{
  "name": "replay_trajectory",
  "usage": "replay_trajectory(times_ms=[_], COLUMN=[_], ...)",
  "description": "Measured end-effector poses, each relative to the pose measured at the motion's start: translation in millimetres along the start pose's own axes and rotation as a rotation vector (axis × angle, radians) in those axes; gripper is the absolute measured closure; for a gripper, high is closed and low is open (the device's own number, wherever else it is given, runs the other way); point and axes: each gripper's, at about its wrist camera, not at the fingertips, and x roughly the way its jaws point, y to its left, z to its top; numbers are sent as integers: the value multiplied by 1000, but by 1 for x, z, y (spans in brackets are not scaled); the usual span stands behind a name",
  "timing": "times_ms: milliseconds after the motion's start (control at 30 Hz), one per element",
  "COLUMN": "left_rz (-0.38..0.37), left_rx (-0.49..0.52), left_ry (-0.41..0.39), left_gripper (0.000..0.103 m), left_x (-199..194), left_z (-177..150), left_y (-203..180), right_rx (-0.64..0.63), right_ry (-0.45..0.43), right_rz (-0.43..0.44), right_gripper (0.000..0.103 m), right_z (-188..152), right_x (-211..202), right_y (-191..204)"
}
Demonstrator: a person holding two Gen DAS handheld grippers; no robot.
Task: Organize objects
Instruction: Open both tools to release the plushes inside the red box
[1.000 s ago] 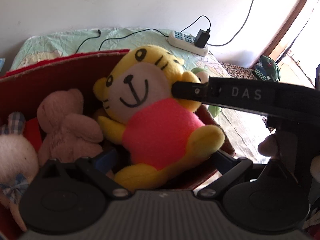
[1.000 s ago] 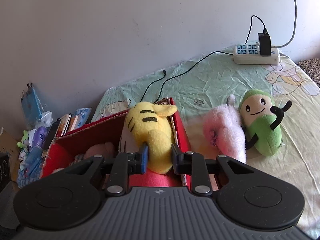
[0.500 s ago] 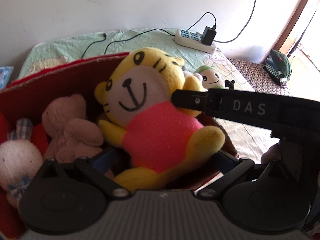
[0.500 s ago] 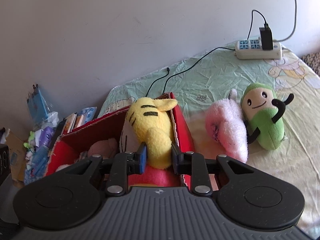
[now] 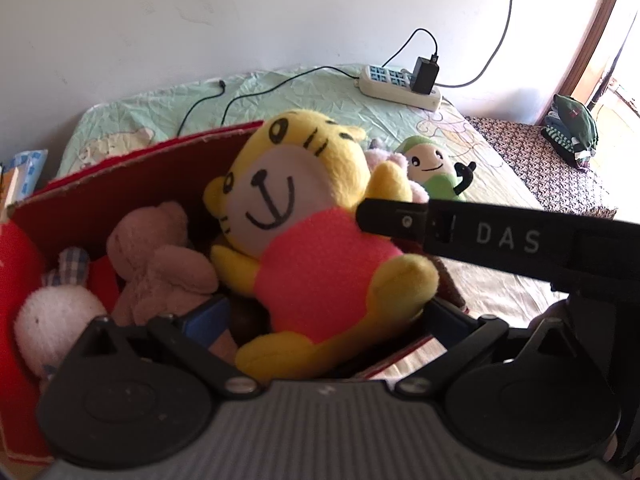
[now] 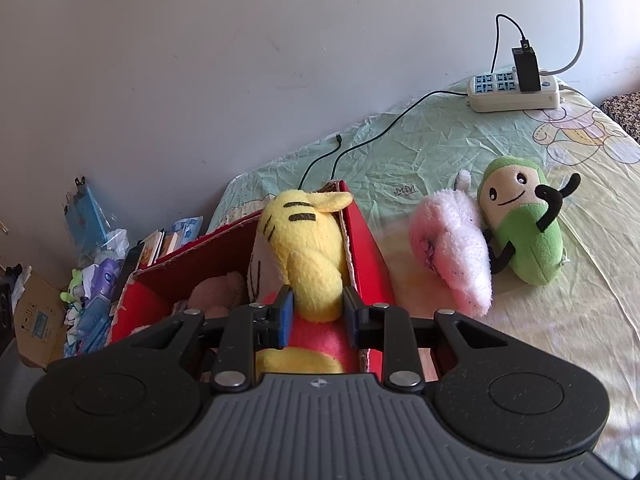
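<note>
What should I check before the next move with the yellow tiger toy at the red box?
1. Right gripper shut on tiger plush arm: ok.
2. Left gripper open, tiger between its fingers: ok.
3. Tiger fully down inside red box: not ok, head stands above the rim.
4. Free space under tiger: cannot tell.
5. Pink plush and green plush boxed: not ok, both lie on the bed.

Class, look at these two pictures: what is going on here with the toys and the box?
Someone is tidying plush toys into a red box on a bed. The right gripper is clamped on an arm of the yellow tiger toy, holding it at the box's edge above other plush toys inside. The left gripper is open near the tiger's legs. A pink plush and a green plush lie on the bedsheet.
</note>
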Motion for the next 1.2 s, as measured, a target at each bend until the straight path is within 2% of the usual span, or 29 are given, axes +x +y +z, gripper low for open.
replay_trajectory(times_ms=[533, 633, 1200], left_rz=[111, 145, 261], left_rx=[-24, -20, -25], left_ry=[-8, -30, -48], left_gripper=[1, 1, 1], left_x=[-22, -30, -46], left_z=[-7, -8, -7], left_y=[-10, -14, -44], right_rx=[-2, 6, -10], right_ry=[-13, -18, -9], right_rz=[5, 0, -2], right_gripper=[74, 69, 69], right_z=[-9, -9, -14], right_x=[-26, -32, -55], right_y=[-3, -5, -20])
